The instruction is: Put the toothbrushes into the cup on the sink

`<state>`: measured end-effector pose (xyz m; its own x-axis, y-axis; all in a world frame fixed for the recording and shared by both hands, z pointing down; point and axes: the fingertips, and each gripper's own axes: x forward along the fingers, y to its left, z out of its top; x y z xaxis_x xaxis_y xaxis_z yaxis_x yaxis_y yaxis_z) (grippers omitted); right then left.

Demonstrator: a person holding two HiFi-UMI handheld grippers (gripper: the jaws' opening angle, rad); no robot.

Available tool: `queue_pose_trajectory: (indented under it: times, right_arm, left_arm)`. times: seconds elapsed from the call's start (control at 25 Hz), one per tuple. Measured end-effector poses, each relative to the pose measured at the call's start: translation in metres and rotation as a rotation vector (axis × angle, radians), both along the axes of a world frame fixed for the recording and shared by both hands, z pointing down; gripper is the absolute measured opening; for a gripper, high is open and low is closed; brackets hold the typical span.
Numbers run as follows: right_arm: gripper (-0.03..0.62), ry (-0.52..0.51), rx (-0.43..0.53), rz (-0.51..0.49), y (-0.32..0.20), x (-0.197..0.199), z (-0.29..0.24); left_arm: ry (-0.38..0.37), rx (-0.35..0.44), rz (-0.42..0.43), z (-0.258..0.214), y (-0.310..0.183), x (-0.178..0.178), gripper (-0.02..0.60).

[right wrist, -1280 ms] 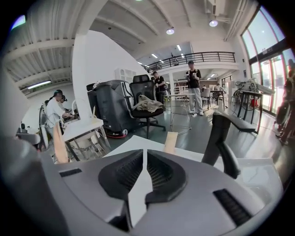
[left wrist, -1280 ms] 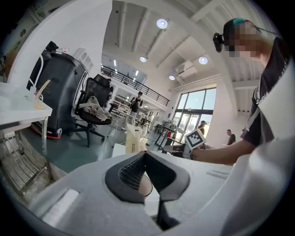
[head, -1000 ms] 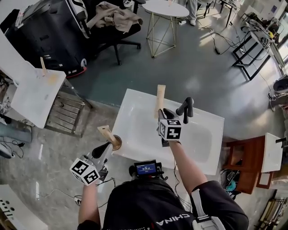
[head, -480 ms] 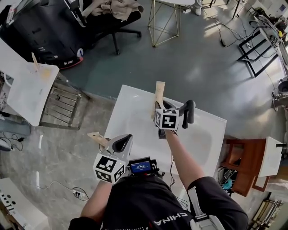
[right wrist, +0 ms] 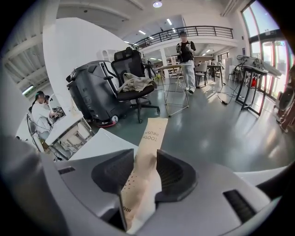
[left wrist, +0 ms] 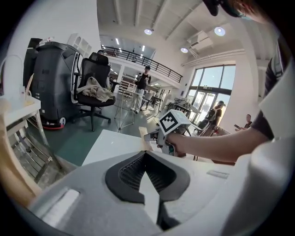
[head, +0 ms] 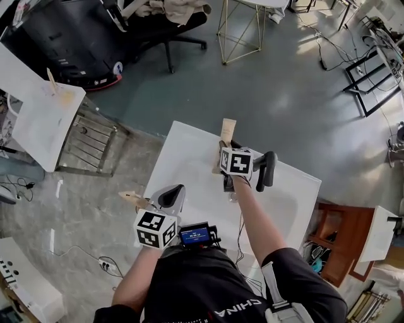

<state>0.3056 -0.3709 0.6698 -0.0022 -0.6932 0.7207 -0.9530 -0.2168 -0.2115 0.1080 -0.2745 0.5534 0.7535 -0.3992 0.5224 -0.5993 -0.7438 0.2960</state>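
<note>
Grey-green floor (head: 284,101) carries the lot. Far left corner: big black machine (head: 69,38), with a black office chair (head: 170,28) just beside it and a beige cloth (head: 180,7) heaped on the seat. Far edge, centre: round table on gold wire legs (head: 243,31); a person (right wrist: 186,55) stands near it. Left edge: white tabletop (head: 41,123) tilted over a slatted metal rack (head: 88,142). Right edge, nearer: wooden cabinet (head: 344,243) (contents too small to tell). Near left: white power strip (head: 104,265) lying flat.
</note>
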Motion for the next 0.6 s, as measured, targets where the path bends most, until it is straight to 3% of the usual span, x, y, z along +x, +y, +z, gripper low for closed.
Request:
queue_pose_trajectory:
  times: [0.16,0.32,0.6]
  right_arm:
    - [0.136,0.006,-0.034,-0.002,-0.005,0.003,0.004]
    - [0.069,-0.005,-0.057,-0.022,-0.006,0.001,0.005]
    - [0.019,-0.013,-0.006,-0.031,0.009,-0.010,-0.012]
  left_arm:
    - [0.001,0.000,0.006,0.002,0.002,0.002,0.008]
    - [0.012,0.001,0.022,-0.001,0.007,0.003,0.008]
    - [0.038,0.018,0.067,-0.009,0.021,-0.004,0.008]
